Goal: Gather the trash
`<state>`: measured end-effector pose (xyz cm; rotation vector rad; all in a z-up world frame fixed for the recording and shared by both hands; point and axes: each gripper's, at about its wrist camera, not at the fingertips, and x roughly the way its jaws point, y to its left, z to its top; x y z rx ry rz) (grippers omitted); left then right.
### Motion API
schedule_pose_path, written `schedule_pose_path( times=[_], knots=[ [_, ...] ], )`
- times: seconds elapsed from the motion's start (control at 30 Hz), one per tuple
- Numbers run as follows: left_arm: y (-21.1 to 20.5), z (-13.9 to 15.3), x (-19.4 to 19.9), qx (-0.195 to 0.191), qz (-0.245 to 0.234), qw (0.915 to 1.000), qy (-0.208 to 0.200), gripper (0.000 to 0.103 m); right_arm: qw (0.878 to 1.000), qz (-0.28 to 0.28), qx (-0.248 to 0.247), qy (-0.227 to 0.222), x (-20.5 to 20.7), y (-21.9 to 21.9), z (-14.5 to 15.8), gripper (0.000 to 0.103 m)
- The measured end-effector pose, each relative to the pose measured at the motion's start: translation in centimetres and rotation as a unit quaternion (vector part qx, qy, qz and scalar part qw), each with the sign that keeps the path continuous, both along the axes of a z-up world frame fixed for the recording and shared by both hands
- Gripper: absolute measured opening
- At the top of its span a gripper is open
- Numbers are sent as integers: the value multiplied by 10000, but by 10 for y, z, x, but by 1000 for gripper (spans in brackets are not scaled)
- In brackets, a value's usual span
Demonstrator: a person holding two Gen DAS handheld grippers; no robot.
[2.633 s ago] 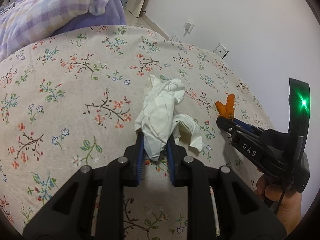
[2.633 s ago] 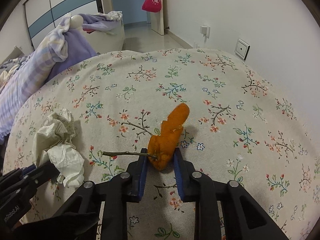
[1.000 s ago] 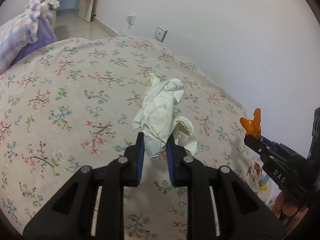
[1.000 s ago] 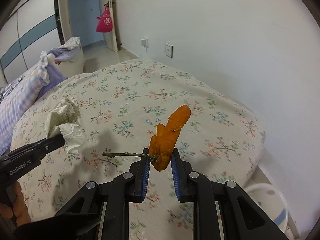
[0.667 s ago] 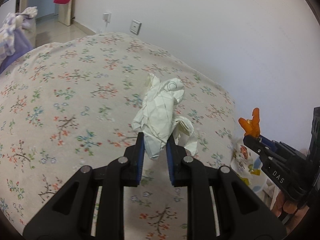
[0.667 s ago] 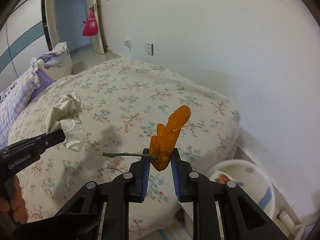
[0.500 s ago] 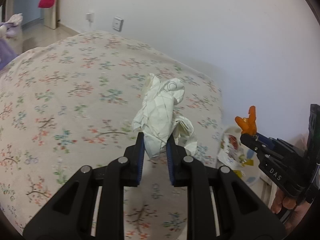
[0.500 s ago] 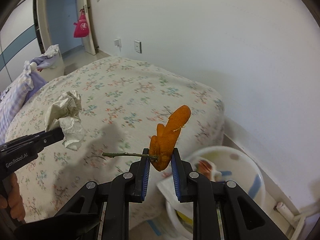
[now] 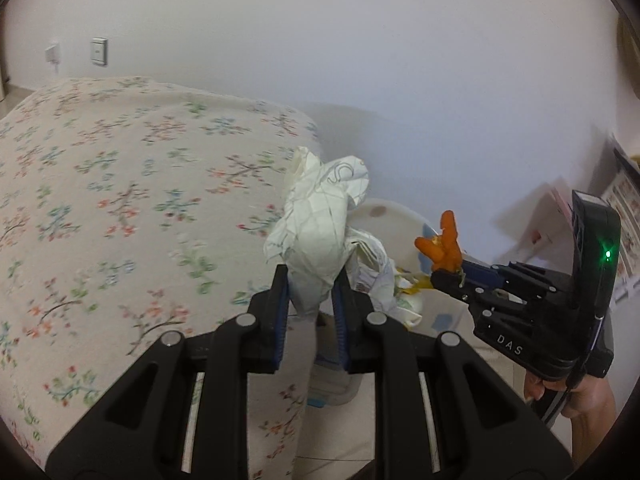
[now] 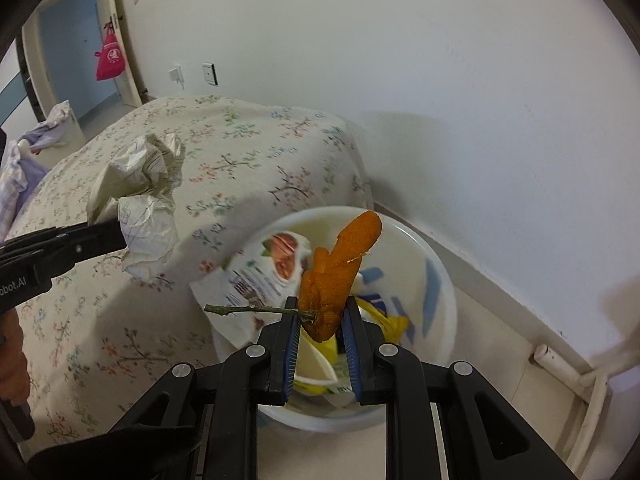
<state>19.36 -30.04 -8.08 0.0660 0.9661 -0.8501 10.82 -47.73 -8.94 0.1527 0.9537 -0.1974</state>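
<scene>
My left gripper is shut on a crumpled white paper wad, held in the air over the corner of the floral bed. In the right wrist view the same paper wad shows at the left. An orange peel with a thin green stem sticks up between the pads of my right gripper, which is shut on it right above a white trash bin. The left wrist view shows the orange peel and the right gripper at the right, beside the white trash bin.
The bin holds printed wrappers and yellow scraps. It stands on the floor between the bed's corner and the white wall. A white pipe runs along the wall base. A hand holds the right gripper's handle.
Both grippers have swung off the bed toward its corner, each keeping its piece of trash. The white bin has come into view and now lies right under the orange peel.
</scene>
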Motion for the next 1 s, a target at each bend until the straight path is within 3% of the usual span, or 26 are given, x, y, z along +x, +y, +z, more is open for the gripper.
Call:
schedule_pose_path(
  times=[0.07,0.23,0.33,0.37,0.47,0.57,1.0],
  knots=[
    [-11,-2,1,51,-203,9998,-26,22,9999,-99,88,54,-4,-6,-1,26],
    [-36,-6,-6,207,-724,9971,-109,23,9993,-373,95,-1,-16,-18,5,56],
    [-51,-13,-10,380,-1070,9934,-132,25,9988,-474,105,-16,-21,-23,11,56],
    [-55,-16,-10,520,-1090,9925,-169,31,9987,-505,97,-12,-23,-23,12,56],
    [-56,-17,-11,740,-1064,9915,-134,71,9983,-578,73,18,-25,-23,19,56],
    [-42,-8,-12,640,-1029,9924,-225,84,9981,-622,24,19,-26,-21,27,56],
    [39,17,-8,773,-293,9963,-244,93,9981,-610,-97,21,-16,37,62,63]
  ],
)
